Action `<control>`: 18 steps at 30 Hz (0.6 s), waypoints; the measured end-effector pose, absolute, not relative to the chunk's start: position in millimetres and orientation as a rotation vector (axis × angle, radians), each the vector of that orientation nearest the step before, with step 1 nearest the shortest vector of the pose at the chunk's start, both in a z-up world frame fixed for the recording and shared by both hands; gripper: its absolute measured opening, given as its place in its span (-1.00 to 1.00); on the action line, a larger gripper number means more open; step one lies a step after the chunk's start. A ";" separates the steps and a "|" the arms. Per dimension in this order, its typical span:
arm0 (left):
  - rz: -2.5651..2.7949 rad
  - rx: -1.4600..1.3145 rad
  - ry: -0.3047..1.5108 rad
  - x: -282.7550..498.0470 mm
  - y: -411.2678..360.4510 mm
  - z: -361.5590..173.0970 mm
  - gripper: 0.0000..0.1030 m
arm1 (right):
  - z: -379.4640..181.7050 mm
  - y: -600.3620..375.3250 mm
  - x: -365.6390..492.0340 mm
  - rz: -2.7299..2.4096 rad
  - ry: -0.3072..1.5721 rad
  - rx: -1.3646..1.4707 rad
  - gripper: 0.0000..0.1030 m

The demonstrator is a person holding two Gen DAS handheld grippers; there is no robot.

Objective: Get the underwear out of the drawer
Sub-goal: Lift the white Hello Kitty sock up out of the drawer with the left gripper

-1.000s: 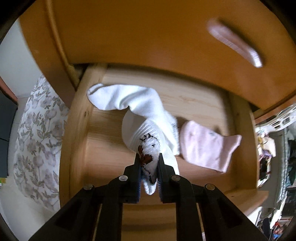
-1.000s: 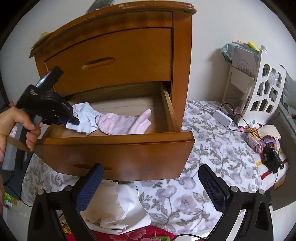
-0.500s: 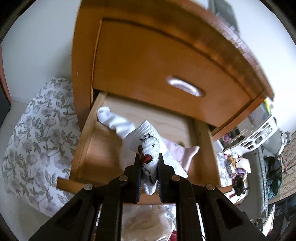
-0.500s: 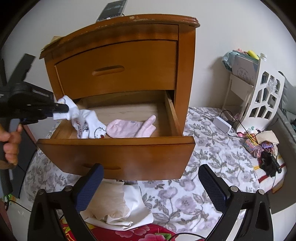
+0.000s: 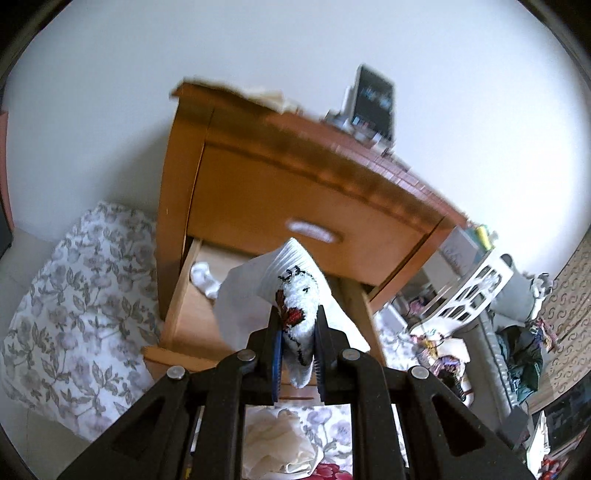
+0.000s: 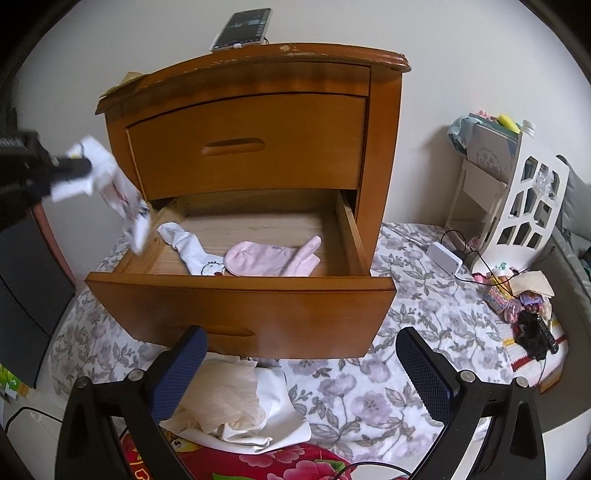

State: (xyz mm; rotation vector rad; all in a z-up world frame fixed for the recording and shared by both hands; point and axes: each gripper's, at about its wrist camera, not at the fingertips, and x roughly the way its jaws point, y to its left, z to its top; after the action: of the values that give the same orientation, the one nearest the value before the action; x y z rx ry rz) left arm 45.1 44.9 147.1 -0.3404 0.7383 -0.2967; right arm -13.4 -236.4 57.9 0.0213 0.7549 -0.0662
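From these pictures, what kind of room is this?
Probably a bedroom: a wooden nightstand with its lower drawer open, socks inside, and a flowered sheet beneath.

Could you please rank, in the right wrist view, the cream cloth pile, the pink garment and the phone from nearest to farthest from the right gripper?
1. Cream cloth pile: on the floor beside the right gripper, below the drawer.
2. Pink garment: inside the open drawer.
3. Phone: on the cabinet top, at the wall.
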 end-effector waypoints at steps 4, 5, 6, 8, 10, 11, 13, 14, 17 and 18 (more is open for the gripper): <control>-0.324 -0.342 0.668 29.5 48.4 169.0 -0.71 | 61.2 -231.9 -17.0 -0.062 0.747 0.013 1.00; -0.329 -0.342 0.654 26.4 49.2 172.8 -0.71 | 61.7 -231.3 -17.7 -0.061 0.745 0.012 1.00; -0.334 -0.342 0.641 24.2 50.7 176.3 -0.71 | 62.7 -230.8 -18.5 -0.061 0.744 0.011 1.00; -0.347 -0.339 0.617 16.7 52.1 185.7 -0.71 | 63.8 -229.5 -20.0 -0.061 0.741 0.009 1.00; -0.355 -0.332 0.596 8.6 51.2 193.0 -0.71 | 65.0 -228.2 -21.5 -0.061 0.740 0.007 1.00; -0.364 -0.330 0.584 4.4 52.1 196.5 -0.71 | 65.3 -228.0 -21.6 -0.060 0.739 0.007 1.00; -0.373 -0.324 0.567 -2.5 52.4 202.4 -0.71 | 66.5 -227.2 -22.8 -0.060 0.735 0.005 1.00; -0.379 -0.319 0.560 -5.4 52.3 204.0 -0.71 | 67.3 -226.6 -23.5 -0.059 0.733 0.004 1.00; -0.391 -0.311 0.551 -11.5 51.8 207.6 -0.71 | 69.0 -225.4 -25.0 -0.058 0.729 0.003 1.00; -0.393 -0.308 0.551 -13.4 51.3 208.1 -0.71 | 69.5 -225.3 -25.2 -0.058 0.728 0.003 1.00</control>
State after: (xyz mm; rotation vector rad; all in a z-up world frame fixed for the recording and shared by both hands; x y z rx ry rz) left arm -13.4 51.3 208.1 -0.3077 0.5507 -0.3933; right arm -25.2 -225.3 69.5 0.0027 0.7281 -0.0578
